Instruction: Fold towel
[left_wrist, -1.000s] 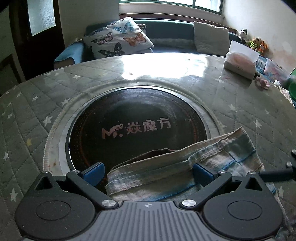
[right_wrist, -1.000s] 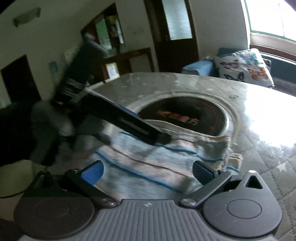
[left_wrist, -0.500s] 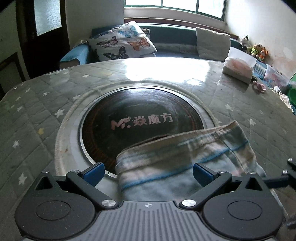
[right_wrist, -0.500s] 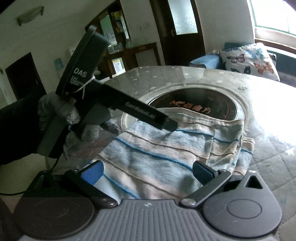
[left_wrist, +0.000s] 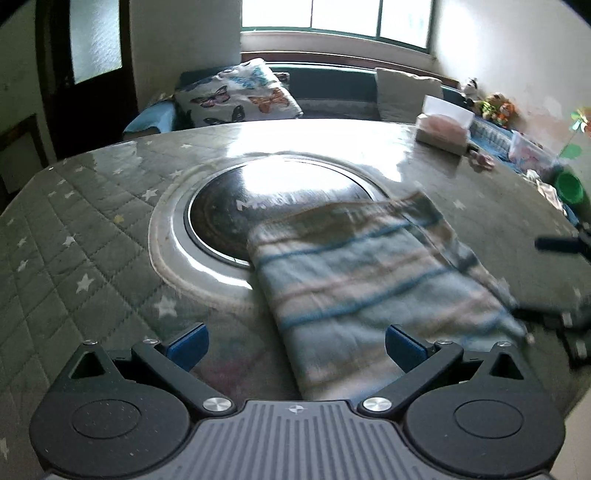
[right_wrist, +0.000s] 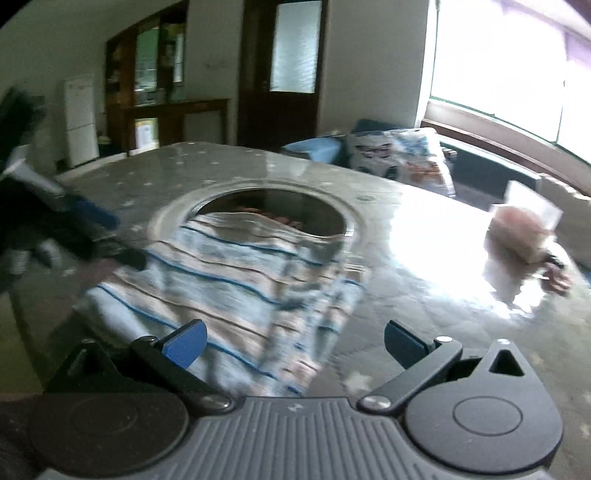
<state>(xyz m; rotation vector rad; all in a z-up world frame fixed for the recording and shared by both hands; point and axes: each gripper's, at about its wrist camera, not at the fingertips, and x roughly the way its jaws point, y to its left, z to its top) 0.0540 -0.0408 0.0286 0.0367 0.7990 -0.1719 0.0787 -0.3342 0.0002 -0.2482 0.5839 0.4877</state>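
Left wrist view, quilted table (left_wrist: 92, 236), folded towel (left_wrist: 362, 273), both hand-held grippers spread.

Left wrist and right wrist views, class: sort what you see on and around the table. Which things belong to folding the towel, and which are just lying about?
Part of the job:
striped towel
left hand-held gripper, open
right hand-held gripper, open
table, where the towel lies

Just lying about:
tissue box
butterfly cushion
plain cushion
soft toys
green bowl

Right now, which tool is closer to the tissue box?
Right. The right tool hovers by the towel edge facing the tissue box; the left tool is across the towel, farther away.
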